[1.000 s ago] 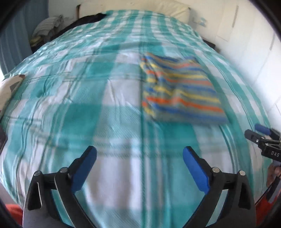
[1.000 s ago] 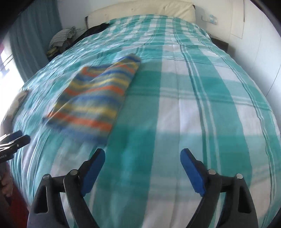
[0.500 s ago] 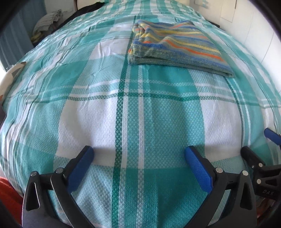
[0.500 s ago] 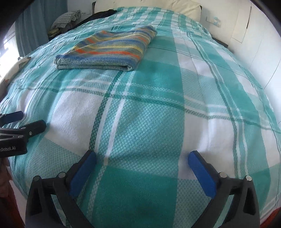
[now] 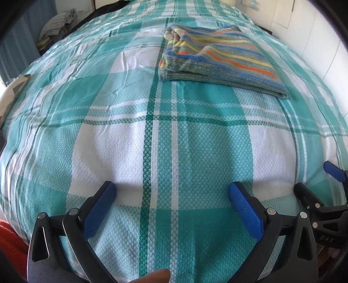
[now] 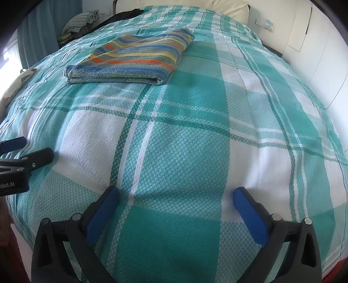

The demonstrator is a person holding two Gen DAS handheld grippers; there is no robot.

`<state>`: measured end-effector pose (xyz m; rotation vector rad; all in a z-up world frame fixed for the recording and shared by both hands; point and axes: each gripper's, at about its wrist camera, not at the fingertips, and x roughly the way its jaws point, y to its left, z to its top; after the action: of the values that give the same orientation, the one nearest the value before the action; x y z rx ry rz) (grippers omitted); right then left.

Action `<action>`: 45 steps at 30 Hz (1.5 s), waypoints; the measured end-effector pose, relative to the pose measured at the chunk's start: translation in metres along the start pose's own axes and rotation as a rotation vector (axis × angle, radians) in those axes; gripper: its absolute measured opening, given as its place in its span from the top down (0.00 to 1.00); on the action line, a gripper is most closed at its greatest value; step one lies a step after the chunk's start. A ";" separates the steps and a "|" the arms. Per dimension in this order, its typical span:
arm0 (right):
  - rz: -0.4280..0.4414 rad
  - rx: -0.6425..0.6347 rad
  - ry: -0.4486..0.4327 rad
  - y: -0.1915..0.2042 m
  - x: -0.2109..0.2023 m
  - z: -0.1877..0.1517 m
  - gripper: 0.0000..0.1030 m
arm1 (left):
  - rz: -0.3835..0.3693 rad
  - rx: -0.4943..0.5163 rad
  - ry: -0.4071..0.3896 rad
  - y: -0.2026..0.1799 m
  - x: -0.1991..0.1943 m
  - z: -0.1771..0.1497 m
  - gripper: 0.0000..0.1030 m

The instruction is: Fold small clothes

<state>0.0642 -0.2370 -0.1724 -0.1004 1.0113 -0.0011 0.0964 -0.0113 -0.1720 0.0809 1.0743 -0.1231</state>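
A striped garment (image 5: pixel 219 58), blue, orange and yellow, lies folded flat in a neat rectangle on the teal checked bedspread (image 5: pixel 165 139). It also shows in the right wrist view (image 6: pixel 134 58) at the upper left. My left gripper (image 5: pixel 171 191) is open and empty, low over the bed's near edge, well short of the garment. My right gripper (image 6: pixel 176 196) is open and empty too, beside the left one. Each gripper shows at the edge of the other's view: the right gripper (image 5: pixel 322 196) and the left gripper (image 6: pixel 19 161).
A cream pillow (image 6: pixel 224 6) lies at the head of the bed. A pile of clothes (image 6: pixel 80 24) sits at the far left by a blue curtain (image 6: pixel 32 41). White wall panels (image 6: pixel 315 50) run along the right side. Something red (image 5: pixel 10 241) lies below the bed's near edge.
Both grippers have dropped low and pulled back to the bed's near edge, so the folded garment now sits farther away. Both stayed open and empty.
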 end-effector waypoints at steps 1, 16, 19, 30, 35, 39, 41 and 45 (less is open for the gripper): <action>0.001 0.002 0.002 0.000 0.000 0.000 0.00 | -0.003 -0.001 0.005 0.000 0.000 0.000 0.00; -0.051 0.053 0.029 0.003 -0.046 0.021 0.00 | 0.049 0.031 0.000 0.000 -0.033 0.012 0.00; -0.045 0.050 -0.005 0.005 -0.075 0.028 0.00 | 0.020 0.003 -0.026 0.007 -0.061 0.018 0.00; -0.082 0.010 -0.115 0.015 -0.147 0.053 0.00 | 0.057 0.040 -0.147 0.007 -0.133 0.025 0.00; -0.086 -0.008 -0.147 0.017 -0.170 0.060 0.00 | 0.077 0.041 -0.165 0.000 -0.149 0.027 0.00; -0.059 -0.007 -0.145 0.018 -0.180 0.063 0.00 | 0.068 0.023 -0.148 0.001 -0.157 0.029 0.00; -0.048 -0.009 -0.137 0.019 -0.181 0.064 0.00 | 0.101 0.029 -0.137 0.000 -0.159 0.030 0.00; -0.032 -0.011 -0.129 0.020 -0.185 0.065 0.00 | 0.099 0.015 -0.129 0.000 -0.162 0.030 0.00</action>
<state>0.0204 -0.2028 0.0165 -0.1253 0.8813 -0.0179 0.0459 -0.0047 -0.0152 0.1376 0.9391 -0.0468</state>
